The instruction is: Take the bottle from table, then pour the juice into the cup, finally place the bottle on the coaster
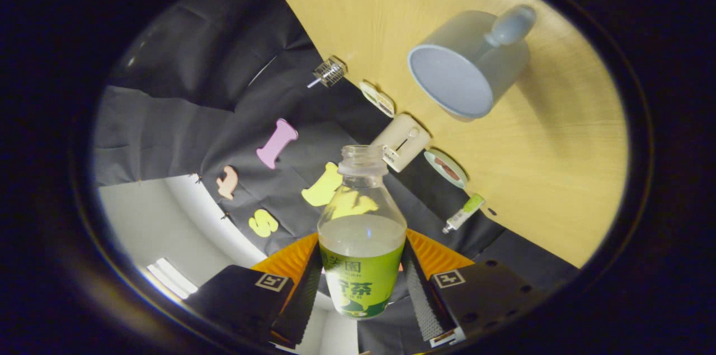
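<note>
Counter (559, 176): pale wood, seen tilted; a broad bare stretch lies beyond and beside the cup, and the far edge meets the dark wall.

Cup (467, 61): grey, handled, its open mouth facing the camera; it stands well clear of the counter's edge and apart from the bottle's mouth.

Bottle (362, 232): clear, uncapped, green label, pale juice up to about the shoulder. It is grasped between the jaws (362, 282), both ribbed fingers (305, 293) pressing its labelled lower body; its base is cut off below.

Small items along the counter's far edge: a cream box (404, 141), a round dish (446, 168), a green-capped tube (463, 213), and a wire object (330, 71), possibly a whisk, too small to tell.
</note>
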`<state>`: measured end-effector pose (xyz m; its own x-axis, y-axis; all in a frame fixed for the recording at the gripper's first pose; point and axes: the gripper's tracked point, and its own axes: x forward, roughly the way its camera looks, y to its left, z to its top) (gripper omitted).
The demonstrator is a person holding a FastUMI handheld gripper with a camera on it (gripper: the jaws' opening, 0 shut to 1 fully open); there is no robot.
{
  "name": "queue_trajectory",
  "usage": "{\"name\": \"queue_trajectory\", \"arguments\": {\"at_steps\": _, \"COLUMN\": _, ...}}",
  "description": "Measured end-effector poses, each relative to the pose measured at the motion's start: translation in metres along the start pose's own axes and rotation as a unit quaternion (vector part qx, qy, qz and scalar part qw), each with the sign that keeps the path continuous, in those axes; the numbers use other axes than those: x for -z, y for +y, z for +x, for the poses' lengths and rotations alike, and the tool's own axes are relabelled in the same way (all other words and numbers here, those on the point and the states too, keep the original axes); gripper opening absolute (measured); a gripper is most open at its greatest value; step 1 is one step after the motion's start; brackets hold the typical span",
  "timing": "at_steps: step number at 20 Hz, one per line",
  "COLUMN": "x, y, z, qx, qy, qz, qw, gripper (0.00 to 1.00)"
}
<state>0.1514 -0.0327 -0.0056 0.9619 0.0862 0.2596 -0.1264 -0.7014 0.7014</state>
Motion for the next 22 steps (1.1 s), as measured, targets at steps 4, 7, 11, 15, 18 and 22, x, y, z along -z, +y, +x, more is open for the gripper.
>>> {"name": "queue_trajectory", "arguments": {"at_steps": 4, "x": -0.001, "y": -0.027, "z": -0.003, "qx": 0.047, "qy": -0.001, "qz": -0.154, "qw": 0.987, "gripper": 0.78}}
{"name": "queue_trajectory", "arguments": {"at_steps": 7, "x": -0.012, "y": -0.064, "z": -0.009, "qx": 0.137, "qy": 0.009, "qz": -0.300, "qw": 0.944, "gripper": 0.79}}
{"name": "queue_trajectory", "arguments": {"at_steps": 11, "x": -0.028, "y": -0.073, "z": -0.017, "qx": 0.197, "qy": 0.018, "qz": -0.453, "qw": 0.869, "gripper": 0.79}}
{"name": "queue_trajectory", "arguments": {"at_steps": 15, "x": -0.044, "y": -0.078, "z": -0.015, "qx": 0.248, "qy": 0.012, "qz": -0.598, "qw": 0.762, "gripper": 0.80}}
{"name": "queue_trajectory", "arguments": {"at_steps": 18, "x": -0.045, "y": -0.068, "z": -0.009, "qx": 0.263, "qy": 0.001, "qz": -0.696, "qw": 0.669, "gripper": 0.80}}
{"name": "queue_trajectory", "arguments": {"at_steps": 22, "x": -0.023, "y": -0.065, "z": 0.003, "qx": 0.234, "qy": 0.014, "qz": -0.760, "qw": 0.607, "gripper": 0.80}}
